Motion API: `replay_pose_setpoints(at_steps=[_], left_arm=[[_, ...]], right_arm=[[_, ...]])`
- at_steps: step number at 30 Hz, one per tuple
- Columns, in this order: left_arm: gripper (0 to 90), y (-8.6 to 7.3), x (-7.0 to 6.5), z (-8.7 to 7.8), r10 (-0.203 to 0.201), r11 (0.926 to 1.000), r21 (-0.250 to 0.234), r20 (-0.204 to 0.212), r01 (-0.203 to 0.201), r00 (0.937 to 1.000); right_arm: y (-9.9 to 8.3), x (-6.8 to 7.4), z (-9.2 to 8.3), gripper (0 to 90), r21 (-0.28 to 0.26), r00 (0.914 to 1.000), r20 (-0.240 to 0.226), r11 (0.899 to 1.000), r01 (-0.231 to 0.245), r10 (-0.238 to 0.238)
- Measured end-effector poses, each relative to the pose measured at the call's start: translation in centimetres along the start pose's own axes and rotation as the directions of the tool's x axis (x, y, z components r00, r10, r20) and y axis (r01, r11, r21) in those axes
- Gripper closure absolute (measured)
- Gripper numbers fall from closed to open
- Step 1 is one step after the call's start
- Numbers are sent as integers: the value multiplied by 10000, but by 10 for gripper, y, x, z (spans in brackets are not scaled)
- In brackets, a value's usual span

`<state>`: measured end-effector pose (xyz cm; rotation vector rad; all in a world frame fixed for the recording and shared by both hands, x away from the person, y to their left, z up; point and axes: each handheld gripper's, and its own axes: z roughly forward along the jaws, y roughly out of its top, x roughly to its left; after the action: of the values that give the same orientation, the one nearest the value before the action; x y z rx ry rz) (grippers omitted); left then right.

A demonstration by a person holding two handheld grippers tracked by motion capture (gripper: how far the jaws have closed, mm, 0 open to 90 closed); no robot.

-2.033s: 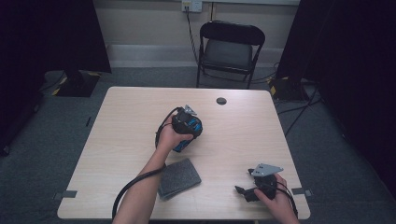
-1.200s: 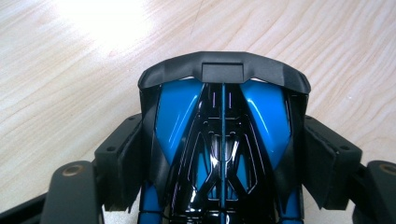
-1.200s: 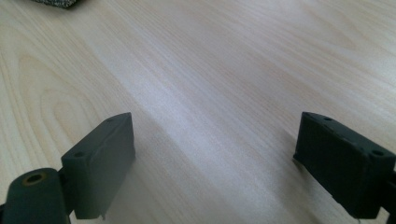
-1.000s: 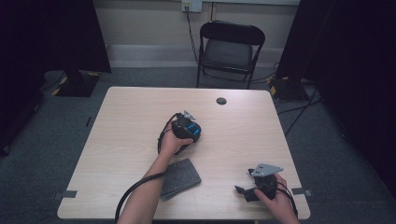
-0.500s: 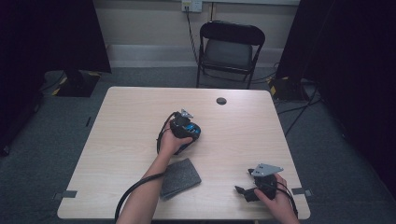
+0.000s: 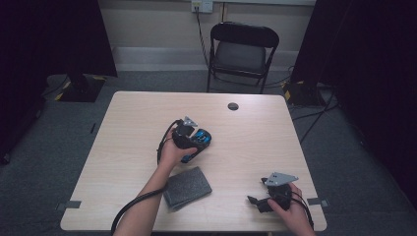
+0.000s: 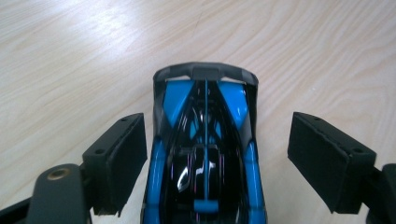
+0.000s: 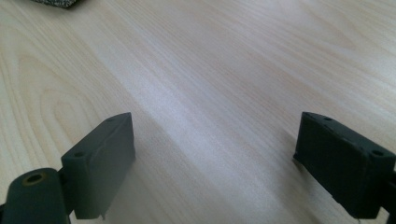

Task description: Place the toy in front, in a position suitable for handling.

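Observation:
A blue and black toy car lies on the wooden table near its middle. My left gripper straddles it, held by the person's left hand. In the left gripper view the car lies lengthwise between the two pads; the right pad stands clear of it and the left pad sits close beside it. These jaws have just been opening, with the car between them. My right gripper rests at the table's front right, open, with bare wood between its pads.
A dark grey felt pad lies near the front edge beside the left forearm; its corner shows in the right gripper view. A small black round disc sits at the far side. A black folding chair stands behind the table.
The left hand and its gripper have shifted slightly toward the left, off the car, which stays on the table. The right gripper has not moved.

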<state>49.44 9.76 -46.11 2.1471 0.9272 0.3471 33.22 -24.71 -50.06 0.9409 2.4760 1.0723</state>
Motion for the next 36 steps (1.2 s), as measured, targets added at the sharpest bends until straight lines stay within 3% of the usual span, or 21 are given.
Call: replay_pose_setpoints(at_steps=[8, 14, 20, 23, 27, 31, 33, 36], left_arm=[[188, -17, 2, -23, 78, 10000, 21, 100, -78, 9999], [183, -36, 7, -31, 112, 9999, 117, -270, -109, 9996], [169, -50, 13, -31, -276, 9996, 26, -101, 277, 9996], [164, -52, 13, -31, 3, 9999, -153, 114, -2, 9999], [163, -55, 9, -29, 333, 9994, 46, 104, -334, 9994], [163, -61, 10, -25, 284, 9996, 59, -51, -284, 9996], [163, -64, 11, -24, 42, 10000, 22, 72, -42, 10000], [164, -67, 11, -24, 223, 9997, 86, -46, -223, 9997]], right_arm=[[0, 0, 0, 111, 10, 10000, 2, 10000, -8, 8], [0, 0, 0, 111, 6, 10000, 2, 10000, -6, 6], [0, 0, 0, 111, 9, 10000, 1, 10000, -11, 11], [0, 0, 0, 111, 4, 10000, -2, 10000, -9, 9], [0, 0, 0, 110, 5, 10000, 2, 10000, -6, 6], [0, 0, 0, 110, 8, 10000, 4, 10000, -12, 12], [0, 0, 0, 111, 5, 10000, -2, 10000, -6, 6], [0, 0, 0, 111, 6, 10000, 2, 10000, -7, 7]])
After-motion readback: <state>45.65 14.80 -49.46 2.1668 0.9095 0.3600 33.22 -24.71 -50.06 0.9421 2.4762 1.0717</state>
